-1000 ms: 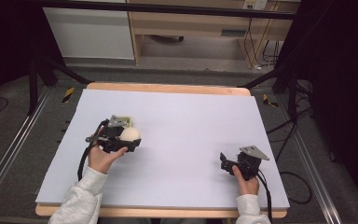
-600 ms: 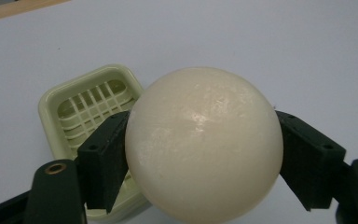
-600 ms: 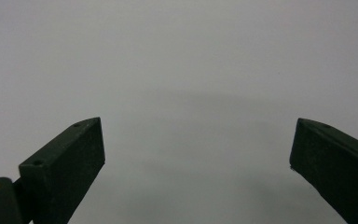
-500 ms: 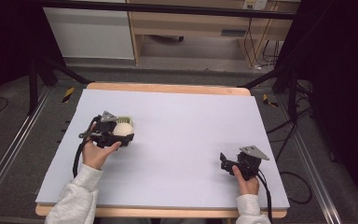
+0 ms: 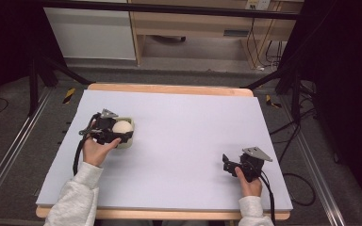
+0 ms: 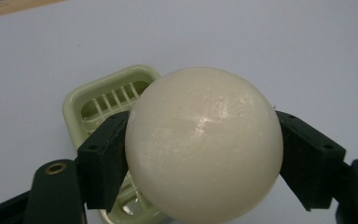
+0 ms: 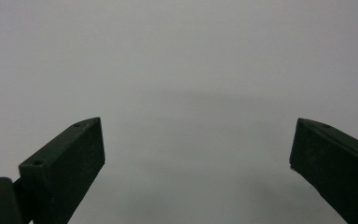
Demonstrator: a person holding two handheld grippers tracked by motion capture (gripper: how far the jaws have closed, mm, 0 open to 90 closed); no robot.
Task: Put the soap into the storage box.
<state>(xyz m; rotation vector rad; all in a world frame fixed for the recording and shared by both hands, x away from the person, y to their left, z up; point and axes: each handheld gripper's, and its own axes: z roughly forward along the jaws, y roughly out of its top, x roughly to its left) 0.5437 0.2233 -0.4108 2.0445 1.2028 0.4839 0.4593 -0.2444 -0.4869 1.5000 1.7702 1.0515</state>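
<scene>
We've slid our left gripper (image 5: pixel 122 133) and its ball leftward, so it's over the tray now. Smooth lavender table (image 5: pixel 193 141), then the pale-green slatted soap tray (image 6: pixel 103 100), then the glossy cream ball (image 6: pixel 204 142) clamped between our left pads. Right gripper (image 5: pixel 228 162) sits gaping, nothing in it.

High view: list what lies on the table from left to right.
Left hand-held gripper shut on the cream ball, over the pale green soap dish → bare stretch of the white table → right hand-held gripper, open.
</scene>
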